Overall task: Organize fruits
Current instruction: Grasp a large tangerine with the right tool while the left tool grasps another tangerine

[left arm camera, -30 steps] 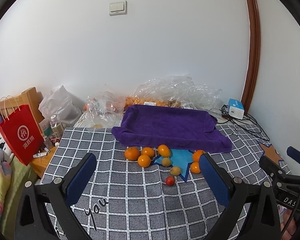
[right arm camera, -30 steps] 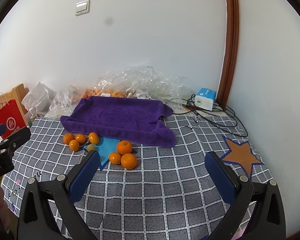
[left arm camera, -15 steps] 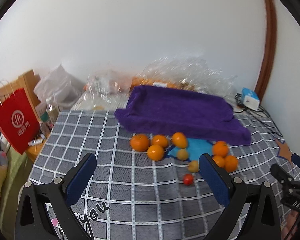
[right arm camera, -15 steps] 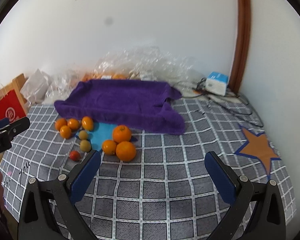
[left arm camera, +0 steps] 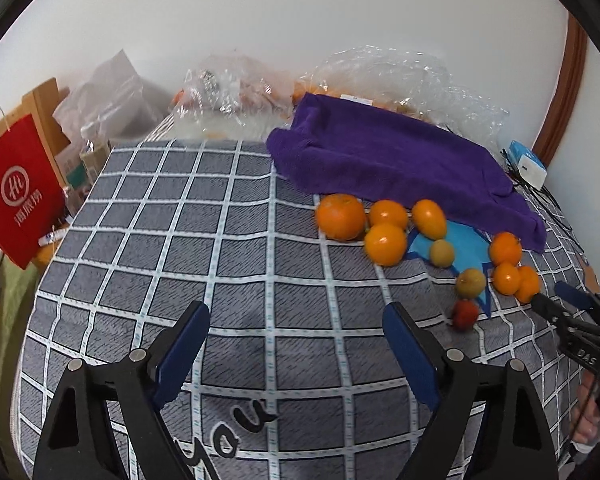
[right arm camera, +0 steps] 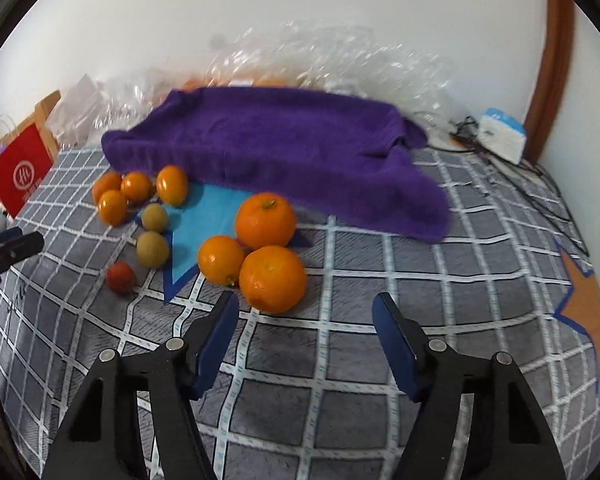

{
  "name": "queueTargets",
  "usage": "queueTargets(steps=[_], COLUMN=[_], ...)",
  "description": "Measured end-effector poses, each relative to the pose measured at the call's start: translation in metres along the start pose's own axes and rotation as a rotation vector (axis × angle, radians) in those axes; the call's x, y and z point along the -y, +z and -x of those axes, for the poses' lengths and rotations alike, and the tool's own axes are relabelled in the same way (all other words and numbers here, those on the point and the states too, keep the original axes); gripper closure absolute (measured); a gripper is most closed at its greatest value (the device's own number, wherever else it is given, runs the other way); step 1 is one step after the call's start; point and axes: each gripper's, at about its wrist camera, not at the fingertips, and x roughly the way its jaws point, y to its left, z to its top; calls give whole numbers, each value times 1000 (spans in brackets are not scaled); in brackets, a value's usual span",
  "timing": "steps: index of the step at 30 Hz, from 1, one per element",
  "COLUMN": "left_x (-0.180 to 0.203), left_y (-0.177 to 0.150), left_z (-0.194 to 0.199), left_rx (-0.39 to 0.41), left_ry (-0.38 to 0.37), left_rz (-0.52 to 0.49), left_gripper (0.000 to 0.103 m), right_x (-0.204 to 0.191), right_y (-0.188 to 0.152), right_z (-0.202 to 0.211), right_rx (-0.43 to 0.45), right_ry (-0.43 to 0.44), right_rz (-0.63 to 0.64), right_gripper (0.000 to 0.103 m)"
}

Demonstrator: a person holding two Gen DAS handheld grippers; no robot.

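Nothing sorted yet — the fruits (right arm camera: pixel 220 232) lie loose at 11 o'clock of the right gripper (right arm camera: pixel 304 332), whose jaws, like the left gripper (left arm camera: pixel 296 340)'s, have just been closing a bit but are open and empty.

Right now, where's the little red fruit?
In both wrist views the red fruit lies alone on the checked cloth, nearest the camera, just beyond the lower greenish fruit beside the blue star.

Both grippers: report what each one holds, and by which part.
Nothing is held. The left gripper and right gripper have just been closing, jaws apart over the checked cloth, with no fruit between them.
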Motion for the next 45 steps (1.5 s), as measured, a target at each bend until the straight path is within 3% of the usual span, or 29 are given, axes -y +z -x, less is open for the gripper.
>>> queueTargets(steps=[6, 13, 21, 28, 32, 35, 45], left_x=[2, 17, 9, 18, 20, 20, 11], left_y=[6, 20, 48, 64, 64, 64, 60], left_z=[-12, -34, -44, -67, -80, -86, -78], left_rx=[-16, -35, 1, -22, -45, -66, -49], left_ry=[-25, -56, -67, -64, -89, -133, -74], left_rz=[-8, -18, 19, -12, -4, 2, -22], left_gripper=[15, 15, 24, 37, 46, 64, 63], right_x=[0, -6, 19, 34, 31, 30, 38], right_y=[8, 8, 3, 0, 2, 2, 3], right_z=[-18, -26, -18, -19, -21, -22, -23], right_rx=[-24, -24, -17, -13, -21, -18, -15], right_ry=[31, 55, 7, 8, -1, -10, -21], right_rz=[-2, 41, -1, -60, -52, -46, -77], right_gripper=[38, 63, 64, 63, 63, 63, 63])
